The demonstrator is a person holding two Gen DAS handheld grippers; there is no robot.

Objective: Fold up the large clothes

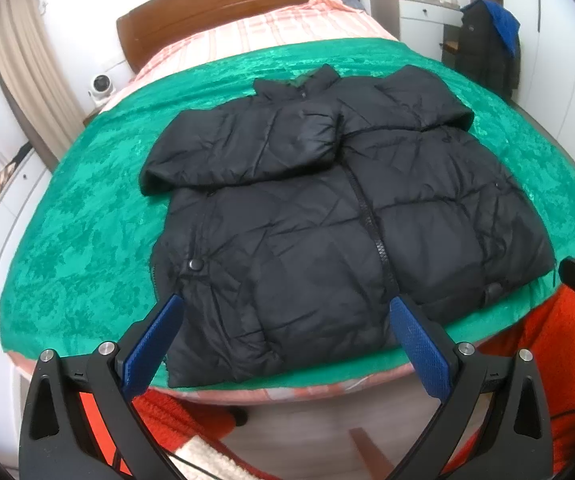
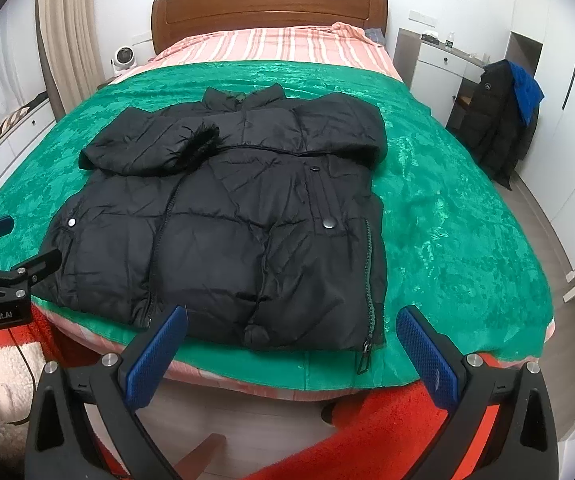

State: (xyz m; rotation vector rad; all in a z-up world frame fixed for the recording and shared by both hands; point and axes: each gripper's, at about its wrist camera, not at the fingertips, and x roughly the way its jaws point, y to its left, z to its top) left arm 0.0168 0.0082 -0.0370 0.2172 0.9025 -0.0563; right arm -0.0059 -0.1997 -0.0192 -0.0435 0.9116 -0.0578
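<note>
Jacket first: a black quilted puffer jacket (image 1: 327, 216) lies front-up on the green blanket (image 1: 87, 216) covering the bed (image 2: 271, 44), its hem at the blanket's near edge, collar toward the wooden headboard (image 2: 267, 8). Both sleeves are folded across the chest. The left gripper (image 1: 287, 340) hangs over the near edge with blue fingers (image 1: 153, 344) spread wide, holding nothing. The right gripper (image 2: 291, 344) hangs just off the jacket's near corner, equally wide and empty. A dark coat (image 2: 495, 120) hangs near the white cabinet (image 2: 435, 72).
</note>
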